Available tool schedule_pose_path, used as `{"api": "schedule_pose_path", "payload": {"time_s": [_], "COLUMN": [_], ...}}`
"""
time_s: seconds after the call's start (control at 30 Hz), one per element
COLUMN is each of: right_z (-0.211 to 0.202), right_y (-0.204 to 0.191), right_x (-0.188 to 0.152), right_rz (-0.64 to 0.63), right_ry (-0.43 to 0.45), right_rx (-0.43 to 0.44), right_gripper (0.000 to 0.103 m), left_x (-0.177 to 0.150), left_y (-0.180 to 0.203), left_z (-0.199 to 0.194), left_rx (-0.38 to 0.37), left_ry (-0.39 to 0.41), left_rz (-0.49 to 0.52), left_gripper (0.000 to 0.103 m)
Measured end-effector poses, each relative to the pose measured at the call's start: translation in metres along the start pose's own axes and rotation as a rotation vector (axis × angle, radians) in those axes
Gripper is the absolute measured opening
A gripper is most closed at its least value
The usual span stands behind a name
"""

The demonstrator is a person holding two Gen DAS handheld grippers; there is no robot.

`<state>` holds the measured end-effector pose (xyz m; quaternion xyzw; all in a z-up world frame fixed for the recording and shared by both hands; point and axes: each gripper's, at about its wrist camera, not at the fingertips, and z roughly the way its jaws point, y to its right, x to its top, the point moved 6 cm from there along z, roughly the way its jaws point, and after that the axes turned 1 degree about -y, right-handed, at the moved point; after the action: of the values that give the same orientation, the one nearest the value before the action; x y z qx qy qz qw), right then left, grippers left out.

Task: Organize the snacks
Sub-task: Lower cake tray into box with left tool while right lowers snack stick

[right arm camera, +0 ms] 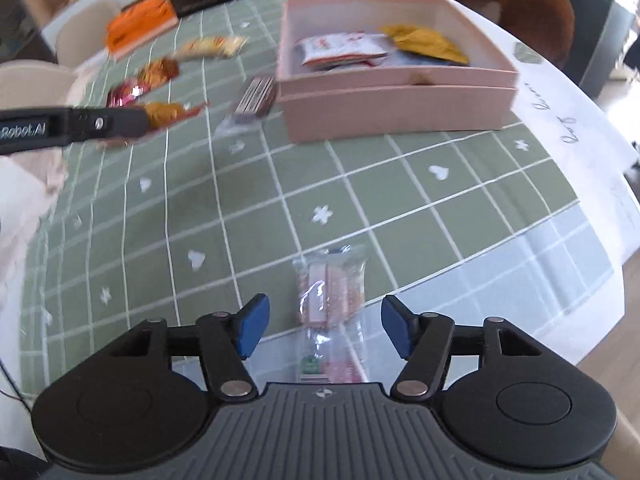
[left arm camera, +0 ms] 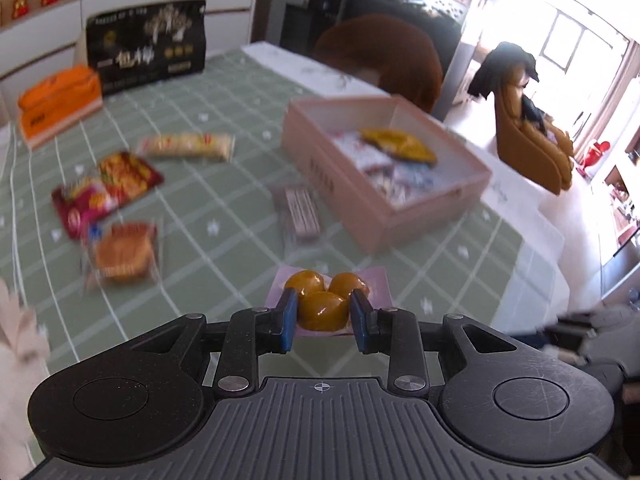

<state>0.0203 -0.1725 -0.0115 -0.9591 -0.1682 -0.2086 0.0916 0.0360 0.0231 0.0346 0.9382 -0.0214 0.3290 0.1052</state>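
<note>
A yellow snack pack (left arm camera: 323, 305) is pinched by the left gripper (left arm camera: 323, 318) over open tablecloth (left arm camera: 224, 92); the right gripper (right arm camera: 323, 330) is spread above a wafer pack (right arm camera: 330, 290) near the table edge (right arm camera: 568, 312), well clear of the pink box (right arm camera: 400, 114).

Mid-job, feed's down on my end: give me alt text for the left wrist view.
The left gripper is shut on a clear packet of three yellow-brown sweets, held above the green checked tablecloth. Beyond it to the right sits the open pink box, partly filled; loose snack packets lie left.
</note>
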Motion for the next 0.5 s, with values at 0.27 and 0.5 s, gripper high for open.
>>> {"api": "schedule_pose_path", "payload": {"time_s": [0.27, 0.5], "right_z": [0.014, -0.029], "right_y": [-0.007, 0.02], "right_x": [0.0, 0.031], "right_rz": [-0.041, 0.084], "right_ry": [0.01, 0.103], "right_rx": [-0.082, -0.048], "right_gripper": [0.038, 0.037], "left_x": [-0.015, 0.03], "left_y": [0.013, 0.016], "left_z": [0.0, -0.026], "left_rx": [-0.036, -0.117], "left_ry": [-0.027, 0.096], "left_rz": [0.034, -0.003], "left_gripper": [0.033, 0.033]}}
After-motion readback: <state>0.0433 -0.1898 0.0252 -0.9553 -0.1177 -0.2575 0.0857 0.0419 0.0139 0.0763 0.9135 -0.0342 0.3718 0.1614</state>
